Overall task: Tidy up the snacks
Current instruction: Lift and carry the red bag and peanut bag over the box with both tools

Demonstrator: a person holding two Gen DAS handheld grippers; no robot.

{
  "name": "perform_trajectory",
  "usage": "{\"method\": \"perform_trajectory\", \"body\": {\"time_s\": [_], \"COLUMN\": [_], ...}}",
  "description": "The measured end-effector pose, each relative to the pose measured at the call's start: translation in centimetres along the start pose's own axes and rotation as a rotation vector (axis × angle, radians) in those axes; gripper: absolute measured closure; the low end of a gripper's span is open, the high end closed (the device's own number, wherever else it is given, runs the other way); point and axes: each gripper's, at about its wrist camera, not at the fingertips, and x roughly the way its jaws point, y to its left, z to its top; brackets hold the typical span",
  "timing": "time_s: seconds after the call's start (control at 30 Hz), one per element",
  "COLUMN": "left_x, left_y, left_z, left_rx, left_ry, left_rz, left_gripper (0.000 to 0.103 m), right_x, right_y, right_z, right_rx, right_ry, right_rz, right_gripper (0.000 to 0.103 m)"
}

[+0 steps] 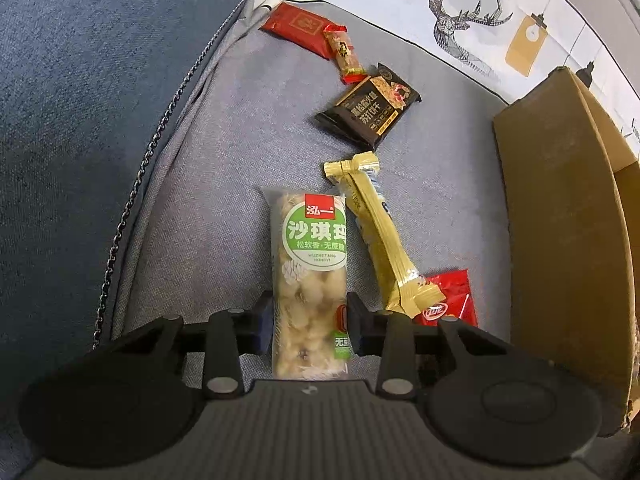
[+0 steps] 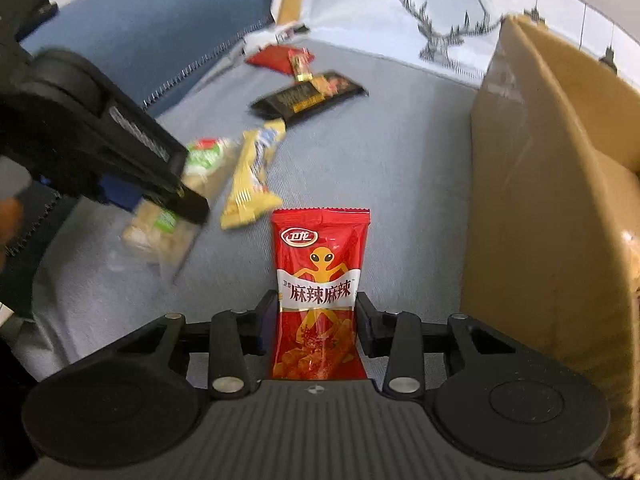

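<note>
On the grey-blue cushion lies a clear sachima pack (image 1: 308,280) with a green round label. My left gripper (image 1: 310,304) is shut on its near half, one pad on each long side. The right wrist view shows that same gripper (image 2: 176,196) clamped on the blurred sachima pack (image 2: 160,232). A red spicy-strip packet (image 2: 318,272) with an orange alien figure stands lengthwise between my right gripper's (image 2: 317,304) fingers, which press its sides. In the left wrist view only a corner of the red packet (image 1: 452,296) shows.
A yellow stick pack (image 1: 380,232), a black cracker pack (image 1: 372,108), a small red candy (image 1: 344,54) and a flat red packet (image 1: 296,26) lie further back. An open cardboard box (image 1: 560,220) stands at the right. A white printed cloth (image 1: 480,12) hangs behind, a sofa armrest (image 1: 80,100) on the left.
</note>
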Motion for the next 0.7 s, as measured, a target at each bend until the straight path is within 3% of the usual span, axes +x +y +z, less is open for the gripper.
{"method": "perform_trajectory", "body": {"time_s": [0.17,0.47,0.7], "left_x": [-0.7,-2.6,-3.1], "left_y": [0.1,-0.8,-1.1], "left_z": [0.2,0.4,0.5], "left_rx": [-0.021,-0.008,-0.015], "left_ry": [-0.043,-0.170,-0.202], "left_rz": [-0.022,-0.069,-0.098], "left_gripper": [0.063,0.064,0.064], "right_x": [-0.5,-3.3,-5.6], "right_y": [0.3,-0.3,-0.2], "right_z": [0.1,0.8,1.0], "right_rx": [0.000,0.023,-0.002], "right_ry": [-0.031,-0.182,-0.300], "right_rz": [0.000,-0.010,-0.026], "right_gripper": [0.062,0.063,0.063]}}
